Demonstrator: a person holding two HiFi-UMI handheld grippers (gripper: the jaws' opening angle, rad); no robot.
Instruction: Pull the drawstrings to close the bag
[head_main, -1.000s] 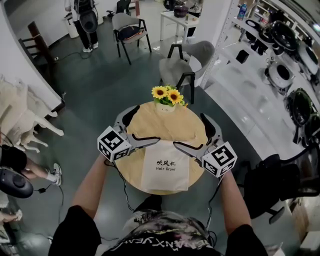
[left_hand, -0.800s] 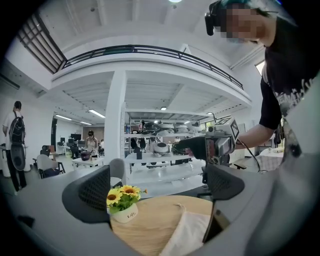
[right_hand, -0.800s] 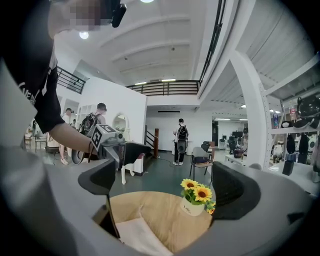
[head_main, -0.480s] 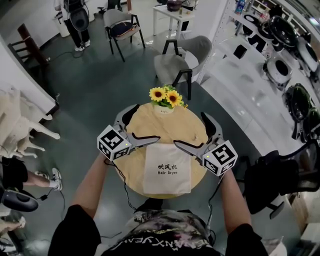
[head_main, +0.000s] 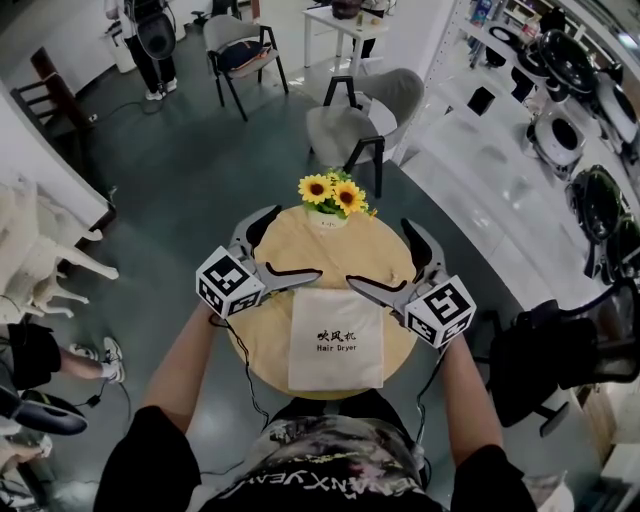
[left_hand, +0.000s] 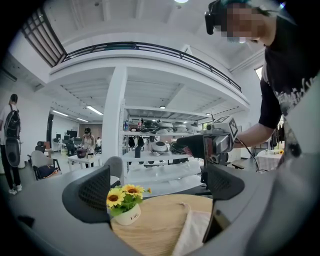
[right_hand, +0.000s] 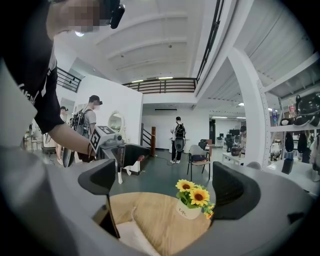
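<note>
Little has shifted since the earlier frames: both grippers hold nearly the same stations above the table, and the bag (head_main: 337, 340) sits slightly nearer the right of the head view, consistent with a small camera shift. Left gripper (head_main: 298, 241) hovers over the left side of the round wooden table (head_main: 330, 250), jaws spread wide; its own view confirms the left gripper (left_hand: 157, 187) has nothing between the jaws, only tabletop and the potted sunflowers (left_hand: 125, 205) seen beyond them. Right gripper (head_main: 377, 252) mirrors it over the right side, jaws likewise fully apart, and the right gripper (right_hand: 165, 185) grips nothing in its own view. The inner jaw tips of the two grippers point toward each other just above the top edge of the bag, without visible contact. The bag, white cloth printed "Hair Dryer", lies flat on the near part of the table, its lower edge overhanging the rim toward the person. A thin drawstring (right_hand: 133, 211) shows at the bag's upper edge, lying slack on the wood. The potted sunflowers (head_main: 333, 195) stand at the far edge of the table, well apart from the bag. A grey chair (head_main: 350, 125) stands on the floor beyond the table.
</note>
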